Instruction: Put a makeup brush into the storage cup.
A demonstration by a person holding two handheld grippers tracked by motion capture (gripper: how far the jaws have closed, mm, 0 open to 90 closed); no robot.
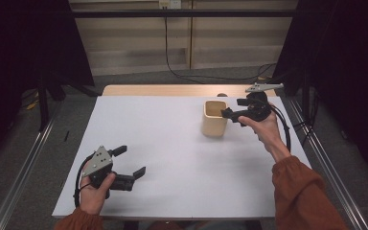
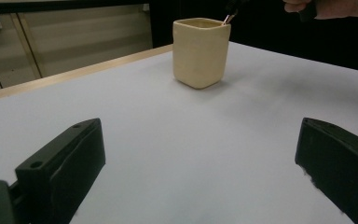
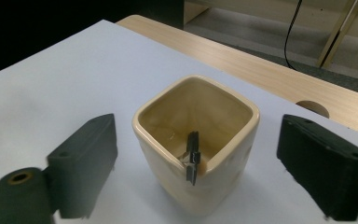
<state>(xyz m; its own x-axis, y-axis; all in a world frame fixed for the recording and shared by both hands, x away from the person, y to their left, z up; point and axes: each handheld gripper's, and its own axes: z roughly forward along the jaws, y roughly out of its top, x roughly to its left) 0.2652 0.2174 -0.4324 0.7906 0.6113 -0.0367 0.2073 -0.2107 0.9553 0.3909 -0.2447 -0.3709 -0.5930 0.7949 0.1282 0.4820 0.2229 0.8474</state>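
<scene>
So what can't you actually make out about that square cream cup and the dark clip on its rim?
- Square cream ceramic cup: its floor, right gripper view, sits in shadow behind the near wall.
- Small dark clip-like piece: what it is; too small in the high view, a mere glint in the left gripper view.
- Open right gripper: the hand hides its body in the high view.

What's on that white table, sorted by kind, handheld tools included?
Cream square ceramic cup: 1
Small dark clip on the cup's rim: 1
Black two-jaw grippers, left gripper and right gripper: 2
Total: 4
</scene>
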